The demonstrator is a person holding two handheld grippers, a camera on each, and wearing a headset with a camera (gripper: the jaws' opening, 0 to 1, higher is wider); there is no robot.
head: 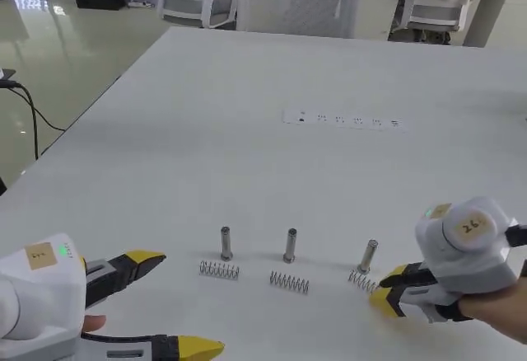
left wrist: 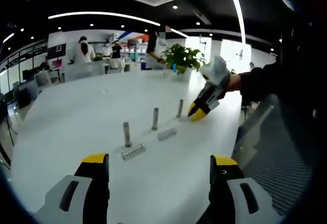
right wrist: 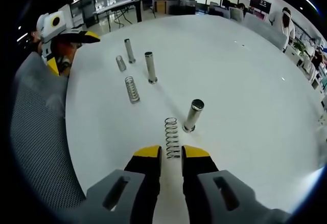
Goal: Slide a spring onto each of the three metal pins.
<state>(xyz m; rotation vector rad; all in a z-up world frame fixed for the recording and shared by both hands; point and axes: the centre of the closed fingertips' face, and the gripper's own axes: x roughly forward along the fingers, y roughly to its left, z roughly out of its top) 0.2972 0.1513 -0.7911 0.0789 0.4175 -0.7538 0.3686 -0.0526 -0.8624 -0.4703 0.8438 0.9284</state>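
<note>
Head view shows a big white worktop (head: 247,130). Grey chairs (head: 296,8) stand at its far edge, a long way behind the middle pin (head: 290,246).

The left gripper (head: 185,302) hangs well to the left of the middle pin and closer to the person. Its jaws are wide open and hold nothing. In the left gripper view (left wrist: 159,160) bare worktop shows between its two yellow tips.

The right gripper (head: 383,288) is low on the worktop, to the right of the middle pin. Its jaws are open just a little. In the right gripper view (right wrist: 172,152) the near end of the right spring (right wrist: 171,137) sits between the yellow tips.

A white power strip (head: 342,119) lies flat, well behind the middle pin.

Three metal pins stand in a row. The left pin (head: 226,243) is to the left of the middle pin, and the right pin (head: 368,256) is to its right.

Three springs lie flat on the worktop. None is on a pin. The middle spring (head: 289,282) lies just in front of the middle pin. The left spring (head: 219,270) lies to the front left of it, and the right spring lies to the front right.
</note>
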